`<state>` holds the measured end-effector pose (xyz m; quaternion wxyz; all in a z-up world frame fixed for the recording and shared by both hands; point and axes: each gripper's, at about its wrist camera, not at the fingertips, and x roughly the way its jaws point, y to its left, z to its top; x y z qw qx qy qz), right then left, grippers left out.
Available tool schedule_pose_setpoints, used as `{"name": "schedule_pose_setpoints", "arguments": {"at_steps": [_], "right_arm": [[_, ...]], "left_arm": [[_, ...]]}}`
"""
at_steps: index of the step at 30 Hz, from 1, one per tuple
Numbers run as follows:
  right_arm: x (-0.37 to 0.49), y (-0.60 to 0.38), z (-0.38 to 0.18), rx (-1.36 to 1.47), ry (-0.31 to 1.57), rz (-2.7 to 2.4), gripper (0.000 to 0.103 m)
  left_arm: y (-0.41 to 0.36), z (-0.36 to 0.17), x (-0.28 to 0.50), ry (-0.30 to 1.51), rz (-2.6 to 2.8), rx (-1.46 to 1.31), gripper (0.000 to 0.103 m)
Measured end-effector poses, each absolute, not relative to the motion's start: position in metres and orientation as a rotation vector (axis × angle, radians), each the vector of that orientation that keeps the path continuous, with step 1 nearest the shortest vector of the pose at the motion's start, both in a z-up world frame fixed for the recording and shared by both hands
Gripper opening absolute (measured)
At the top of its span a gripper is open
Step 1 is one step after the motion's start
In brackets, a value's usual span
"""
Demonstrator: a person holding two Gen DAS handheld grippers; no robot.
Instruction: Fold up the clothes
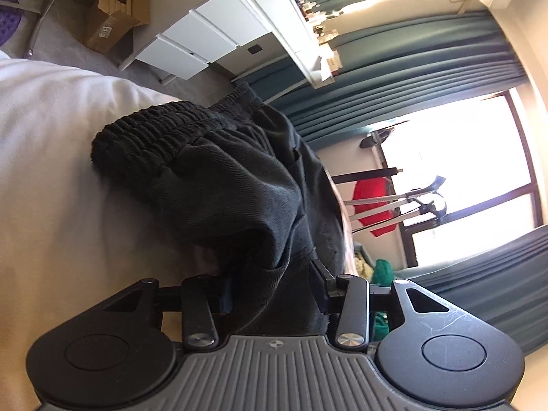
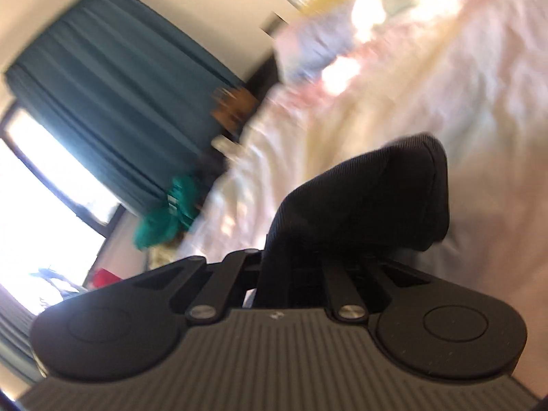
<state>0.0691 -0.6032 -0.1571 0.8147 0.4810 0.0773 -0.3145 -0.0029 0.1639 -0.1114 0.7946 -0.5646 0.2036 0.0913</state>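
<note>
Shorts [image 1: 239,185] hang bunched ahead of our left gripper [image 1: 274,294], clenched on the cloth; our right gripper [image 2: 294,267] pinches another fold above the white bedding [image 2: 428,102].

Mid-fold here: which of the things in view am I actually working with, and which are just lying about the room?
In the job:
- black shorts, held at both ends
- left gripper, clamped on the fabric
- right gripper, clamped on the fabric
- white bedding under them

Lying about:
- cardboard box
- white drawers
- green cloth
- red cloth
- teal curtains
</note>
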Motion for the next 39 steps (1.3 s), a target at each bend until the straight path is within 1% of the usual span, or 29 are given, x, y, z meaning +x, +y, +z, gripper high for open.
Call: {"name": "schedule_pose_setpoints", "arguments": {"at_steps": [3,5,7,13,15,16,18,19,20,25,27,29,30,32,33,34,35,36,37,38,39], "right_arm": [[0.07,-0.605,-0.178,1.03,0.282,-0.686,0.008],[0.065,-0.6,-0.184,1.01,0.297,-0.671,0.009],[0.055,-0.595,-0.187,1.012,0.297,-0.655,0.01],[0.033,-0.606,-0.188,1.129,0.267,-0.573,0.014],[0.026,-0.613,-0.191,1.183,0.252,-0.54,0.019],[0.022,-0.615,-0.193,1.216,0.242,-0.533,0.025],[0.015,-0.619,-0.198,1.274,0.215,-0.532,0.041],[0.012,-0.622,-0.201,1.299,0.197,-0.534,0.053],[0.01,-0.623,-0.204,1.317,0.179,-0.531,0.06],[0.012,-0.624,-0.209,1.332,0.155,-0.527,0.061],[0.017,-0.622,-0.209,1.316,0.166,-0.538,0.06],[0.021,-0.621,-0.208,1.289,0.17,-0.555,0.06],[0.023,-0.621,-0.208,1.276,0.172,-0.564,0.06],[0.025,-0.622,-0.208,1.261,0.169,-0.582,0.06],[0.026,-0.623,-0.209,1.263,0.163,-0.592,0.06],[0.025,-0.625,-0.211,1.268,0.154,-0.602,0.06],[0.025,-0.628,-0.213,1.282,0.14,-0.613,0.06],[0.024,-0.632,-0.215,1.303,0.124,-0.625,0.06],[0.023,-0.636,-0.218,1.339,0.105,-0.632,0.06],[0.023,-0.641,-0.222,1.387,0.085,-0.63,0.058],[0.024,-0.646,-0.224,1.417,0.071,-0.627,0.054]], "left_arm": [[0.166,-0.111,-0.006,0.465,0.215,-1.216,0.045],[0.169,-0.11,-0.009,0.479,0.228,-1.219,0.046],[0.173,-0.107,-0.013,0.491,0.242,-1.229,0.055],[0.195,-0.11,-0.02,0.512,0.247,-1.319,0.072],[0.202,-0.111,-0.022,0.518,0.248,-1.35,0.078],[0.205,-0.111,-0.023,0.521,0.249,-1.365,0.079],[0.212,-0.114,-0.023,0.523,0.249,-1.402,0.079],[0.214,-0.118,-0.021,0.519,0.249,-1.426,0.079],[0.216,-0.121,-0.02,0.515,0.249,-1.449,0.079],[0.23,-0.13,-0.008,0.451,0.259,-1.507,0.079],[0.234,-0.133,0.002,0.475,0.266,-1.491,0.078],[0.233,-0.135,0.008,0.498,0.272,-1.473,0.071],[0.232,-0.136,0.01,0.502,0.275,-1.467,0.064],[0.23,-0.134,0.011,0.495,0.277,-1.443,0.056],[0.23,-0.131,0.011,0.493,0.282,-1.42,0.046],[0.231,-0.129,0.011,0.49,0.287,-1.397,0.038],[0.231,-0.126,0.011,0.488,0.292,-1.373,0.033],[0.232,-0.123,0.011,0.484,0.293,-1.355,0.022],[0.233,-0.12,0.012,0.479,0.292,-1.34,0.016],[0.234,-0.116,0.012,0.472,0.288,-1.309,0.014],[0.233,-0.109,0.011,0.461,0.293,-1.259,0.011]]}}
